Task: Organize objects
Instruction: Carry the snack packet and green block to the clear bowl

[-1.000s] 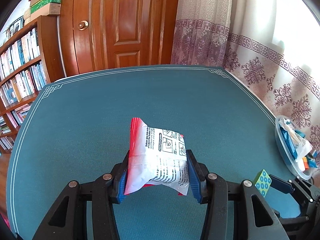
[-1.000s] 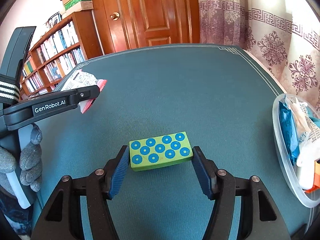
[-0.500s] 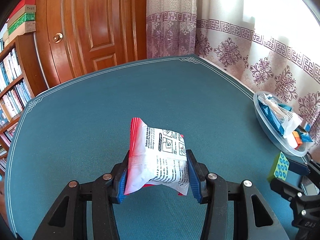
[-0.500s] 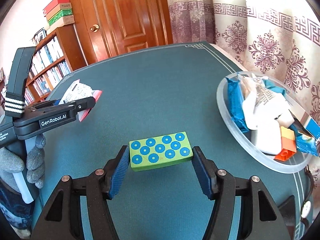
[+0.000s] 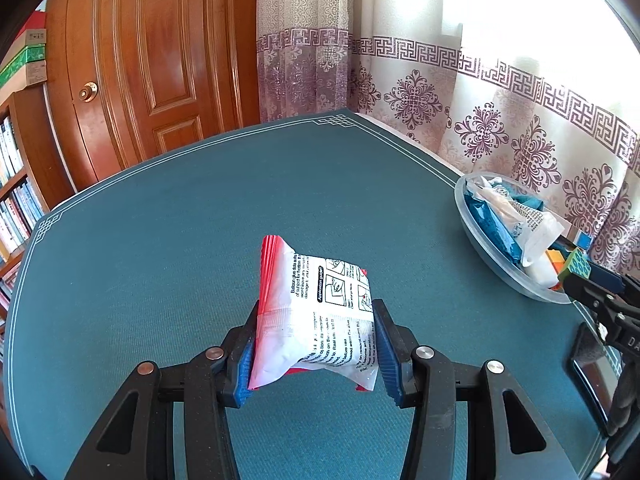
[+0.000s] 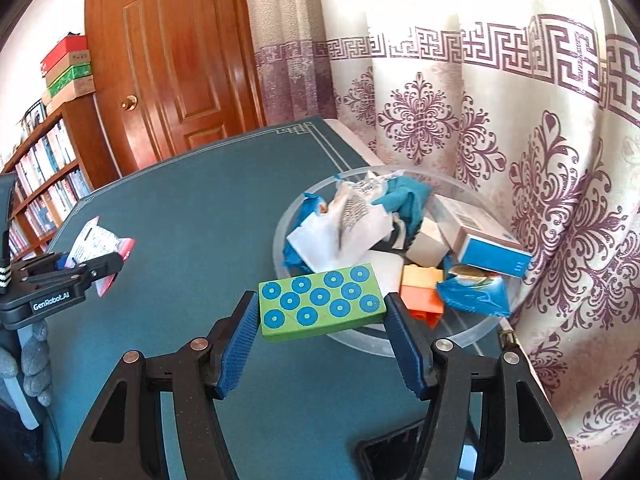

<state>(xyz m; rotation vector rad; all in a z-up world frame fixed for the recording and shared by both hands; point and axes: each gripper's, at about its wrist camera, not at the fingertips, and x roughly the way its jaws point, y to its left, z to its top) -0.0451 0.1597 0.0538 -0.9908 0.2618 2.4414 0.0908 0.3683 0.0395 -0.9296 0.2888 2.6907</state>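
Two things are being carried at once, one per tool. The right tool [image 6: 322, 312] is clenched on a green block [image 6: 320, 307] with blue dots, held flat at the near rim of the clear bowl [image 6: 476, 336], which stands at the tabletop's [image 5: 200, 240] edge by the curtain [image 6: 540, 160]. The left tool [image 5: 316, 330] grips a red-and-white packet [image 5: 316, 312], held in the air over the middle of the tabletop, well apart from the bowl.

The step in hand looks like dropping the block into the bowl. To do it well, I would carry the block past the rim until it sits over the pile, then let go low, since the bowl is already heaped with wrappers, a blue box [image 6: 494, 256] and an orange brick [image 6: 422, 294]; a drop near the rim could bounce out. The packet should wait until the right tool is clear.

Readable writing: "GenRobot.AI" on the side of the left tool, and on the packet "Balloon glue dots" and "Application guide"; its remaining small print is too fine to read.
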